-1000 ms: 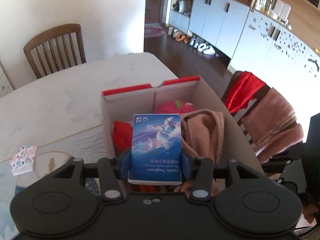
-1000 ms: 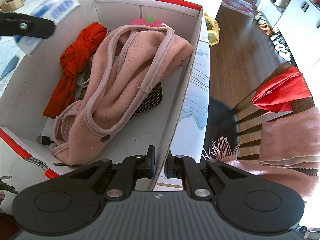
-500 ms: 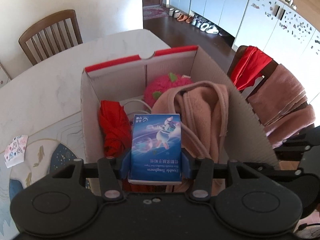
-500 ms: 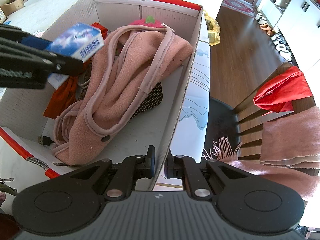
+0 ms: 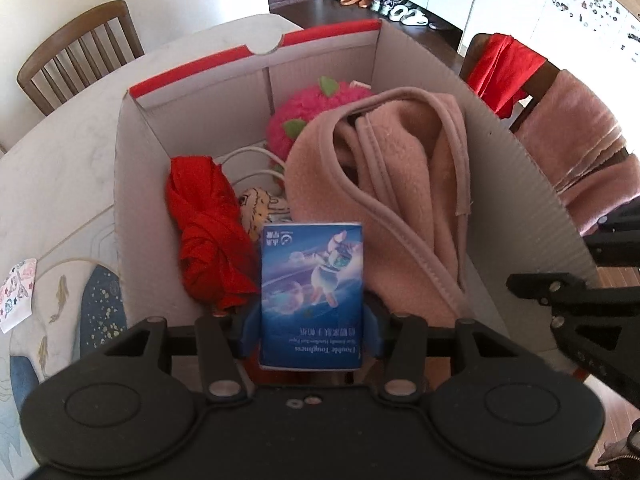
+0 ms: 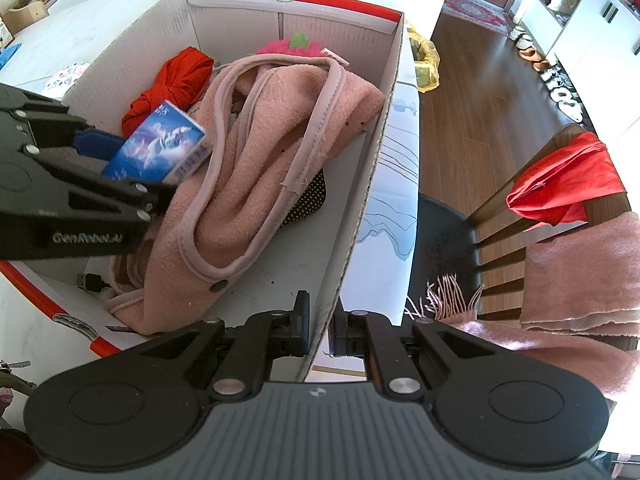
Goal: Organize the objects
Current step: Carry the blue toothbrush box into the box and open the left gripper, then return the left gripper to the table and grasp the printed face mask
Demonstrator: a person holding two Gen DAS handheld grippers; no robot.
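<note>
My left gripper [image 5: 311, 326] is shut on a blue tissue pack [image 5: 312, 294] and holds it inside the open white cardboard box [image 5: 516, 168], above a red cloth [image 5: 206, 232] and next to a pink fleece garment [image 5: 400, 184]. The pack also shows in the right wrist view [image 6: 160, 148]. A pink strawberry plush [image 5: 316, 112] lies at the far end. My right gripper [image 6: 319, 330] is shut on the box's near side wall [image 6: 360, 208].
The box stands on a white marble table [image 5: 60, 160] with a patterned mat [image 5: 60, 300]. A small printed packet [image 5: 14, 296] lies left of the box. A chair draped with red and pink cloths [image 6: 572, 208] stands to the right. A wooden chair [image 5: 76, 56] is beyond the table.
My left gripper has carried the tissue pack forward over the box's edge and down inside the box. My right gripper has kept its hold on the box wall.
</note>
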